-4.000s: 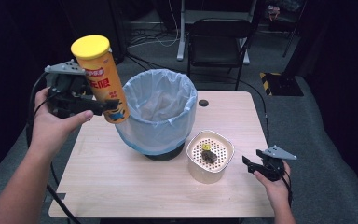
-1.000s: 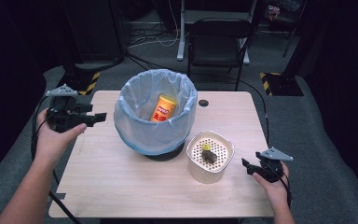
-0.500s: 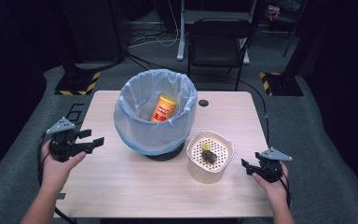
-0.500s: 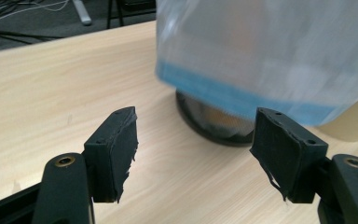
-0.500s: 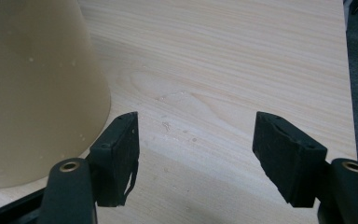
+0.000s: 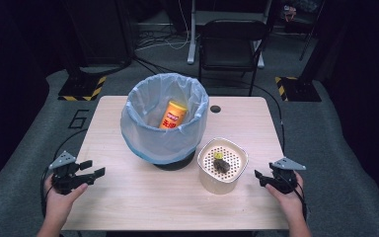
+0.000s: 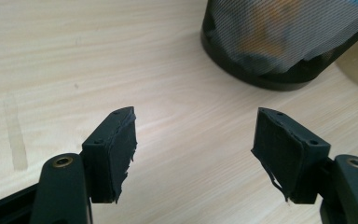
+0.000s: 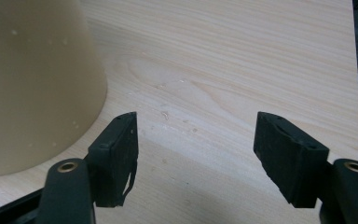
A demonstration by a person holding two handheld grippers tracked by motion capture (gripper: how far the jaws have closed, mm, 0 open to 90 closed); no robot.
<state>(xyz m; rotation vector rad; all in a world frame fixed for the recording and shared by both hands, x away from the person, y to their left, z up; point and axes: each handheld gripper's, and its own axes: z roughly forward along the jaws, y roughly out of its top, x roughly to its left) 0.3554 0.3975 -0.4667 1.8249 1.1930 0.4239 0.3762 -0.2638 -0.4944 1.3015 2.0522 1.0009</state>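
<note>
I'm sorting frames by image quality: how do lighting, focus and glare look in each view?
High view: the table is evenly lit against a dark room, with soft overall focus. Left gripper view: the jaws are sharp, while the mesh bin at the top is blurred. Right gripper view: the cream basket close by is soft and the wood grain crisp. No strong glare in any view.

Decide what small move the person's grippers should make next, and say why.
Probably ease the right gripper toward the cream perforated plastic tub beside it. Its jaws stand open and empty, the tub holds dark scraps, and the orange crisp tube already lies in the blue-lined bin.
</note>
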